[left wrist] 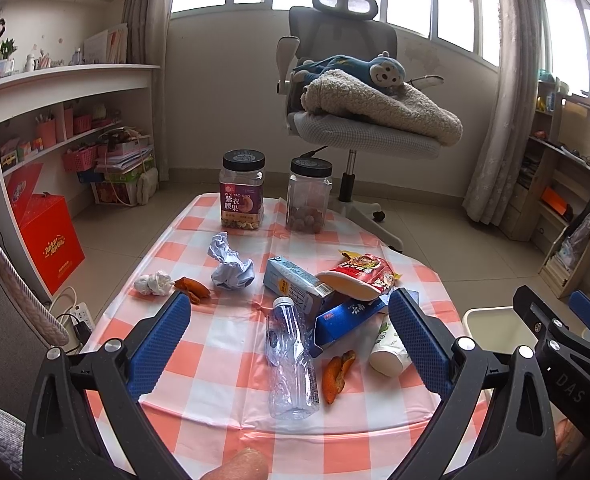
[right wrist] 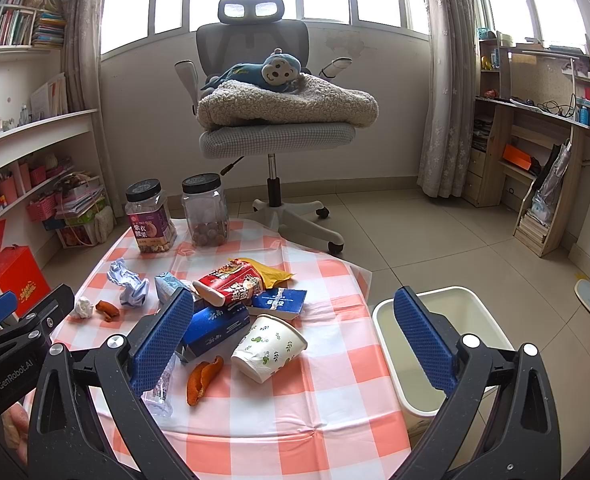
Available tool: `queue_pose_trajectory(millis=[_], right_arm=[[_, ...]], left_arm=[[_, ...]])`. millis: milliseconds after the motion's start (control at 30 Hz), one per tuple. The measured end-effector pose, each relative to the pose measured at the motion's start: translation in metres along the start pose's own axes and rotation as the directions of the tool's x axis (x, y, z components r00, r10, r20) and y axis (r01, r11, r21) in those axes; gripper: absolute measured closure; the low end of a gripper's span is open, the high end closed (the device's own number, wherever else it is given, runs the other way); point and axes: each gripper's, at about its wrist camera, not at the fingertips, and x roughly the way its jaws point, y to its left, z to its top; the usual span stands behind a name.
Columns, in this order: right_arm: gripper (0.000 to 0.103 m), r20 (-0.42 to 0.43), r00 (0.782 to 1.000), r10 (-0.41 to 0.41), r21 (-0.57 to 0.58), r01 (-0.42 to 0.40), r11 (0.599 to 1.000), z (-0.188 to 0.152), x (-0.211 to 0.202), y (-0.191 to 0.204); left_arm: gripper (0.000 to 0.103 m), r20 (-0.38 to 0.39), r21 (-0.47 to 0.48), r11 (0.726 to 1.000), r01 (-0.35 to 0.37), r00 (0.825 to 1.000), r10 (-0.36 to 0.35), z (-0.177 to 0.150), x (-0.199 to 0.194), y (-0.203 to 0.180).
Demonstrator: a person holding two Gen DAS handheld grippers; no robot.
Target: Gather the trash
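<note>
item: tabletop litter, uncollected; step judged as the start, nothing gripped yet
tools: left gripper (left wrist: 289, 322) with jaws spread wide and empty above the near edge of the checked tablecloth (left wrist: 199, 344); right gripper (right wrist: 293, 330) likewise spread wide, empty
trash, all on the cloth: crushed plastic bottle (left wrist: 293, 364) nearest the left tool; orange peel (left wrist: 337, 374) just beside it; paper cup (right wrist: 269, 348) on its side; blue carton (right wrist: 215, 322); red snack bag (right wrist: 233, 282); crumpled paper (left wrist: 231, 264); white tissue wad (left wrist: 155, 283)
destination: cream bin (right wrist: 391, 344) on the floor at the table's right edge, looks empty
not trash, likely: two lidded jars (left wrist: 242, 190) at the far edge
next move, judged: lower one tool over the nearest piece, bottle or cup, close, carry to the bin
</note>
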Motion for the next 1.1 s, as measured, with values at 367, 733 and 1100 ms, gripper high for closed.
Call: queue_pose_trajectory(millis=[367,733,1100], right_arm=[[0.007,-0.001,1.000,0.000,0.001,0.000,1.000,0.000,0.000,0.000],[0.007,-0.006,1.000,0.001,0.003,-0.001,1.000,0.001,0.002,-0.001],[0.007,-0.176,0.984,0.011,-0.024,-0.016,1.000,0.004,0.027,0.007]], left_arm=[[0.007,-0.002,0.000,1.000,0.000,1.000,0.000,0.000,0.001,0.000],[0.007,-0.009,-0.007,1.000,-0.004,1.000,0.004,-0.014,0.002,0.002],[0.007,-0.145,-0.114,0.993,-0.030,0.989,0.013,0.000,0.028,0.035]])
